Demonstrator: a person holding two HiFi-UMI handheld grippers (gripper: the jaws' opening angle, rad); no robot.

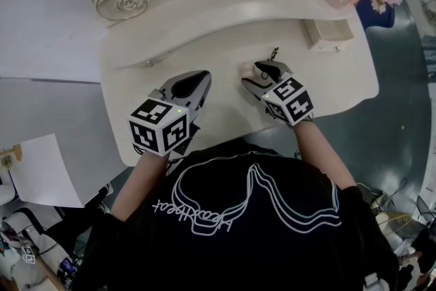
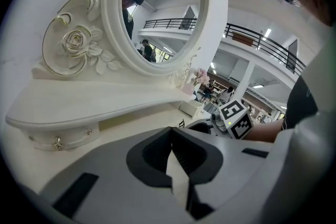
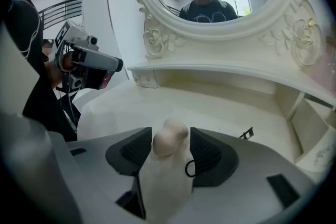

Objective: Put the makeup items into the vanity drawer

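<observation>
Sponge (image 3: 168, 143), one, sits mid-counter (image 3: 157, 107) between the right gripper's (image 3: 171, 132) released fingers, not pinched. Left gripper (image 2: 172, 139) fingers clenched, empty. Bare counter ahead to the shelf edge. One clip (image 3: 247, 134); one open drawer (image 1: 325, 34) far right.

The cream-white vanity table (image 1: 225, 61) looks like smooth painted wood with a soft sheen, its carved oval mirror frame (image 2: 112, 13) glossier; the beige rounded makeup sponge (image 3: 169, 140) is matt and soft-looking
</observation>
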